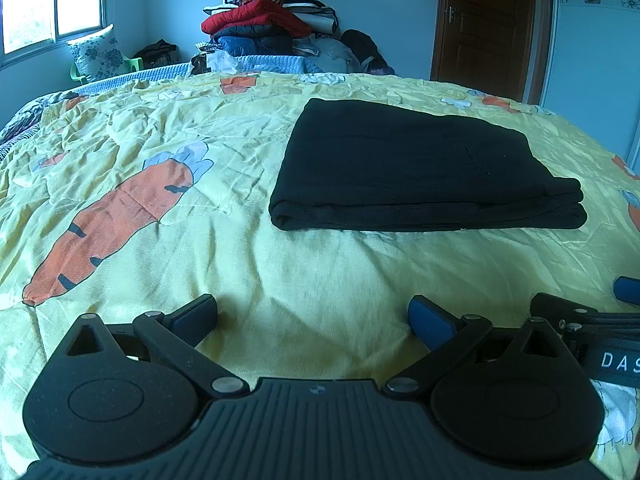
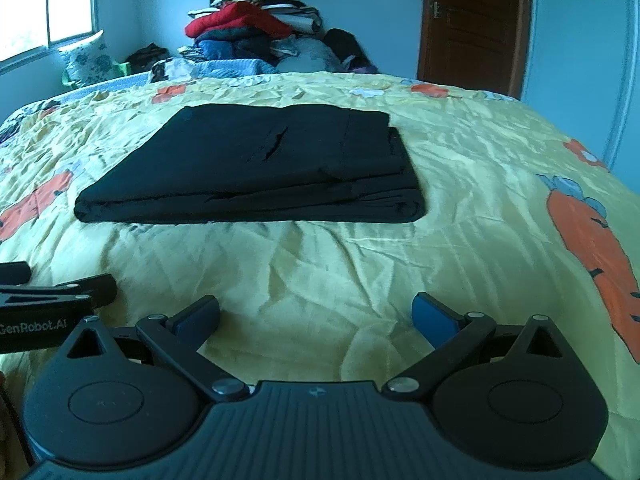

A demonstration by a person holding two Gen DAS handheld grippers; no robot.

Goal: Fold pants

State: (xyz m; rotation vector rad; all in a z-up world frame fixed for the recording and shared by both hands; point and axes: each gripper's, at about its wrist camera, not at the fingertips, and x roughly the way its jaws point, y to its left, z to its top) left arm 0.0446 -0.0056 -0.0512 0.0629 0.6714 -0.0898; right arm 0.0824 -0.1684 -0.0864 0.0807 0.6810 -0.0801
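Note:
The black pants [image 1: 416, 168] lie folded into a flat rectangle on the yellow carrot-print bedspread [image 1: 168, 128]. They also show in the right wrist view [image 2: 260, 168], with layered edges facing me. My left gripper [image 1: 314, 316] is open and empty, low over the bedspread, short of the pants' near edge. My right gripper [image 2: 316, 314] is open and empty too, just short of the pants. Each gripper shows at the edge of the other's view: the right one [image 1: 600, 304] and the left one [image 2: 60, 292].
A tall pile of clothes and bedding [image 1: 268, 28] stands at the far end of the bed. A brown door [image 1: 488, 24] is at the back right, a window [image 1: 48, 0] at the back left. A floral pillow [image 1: 100, 54] leans by the window.

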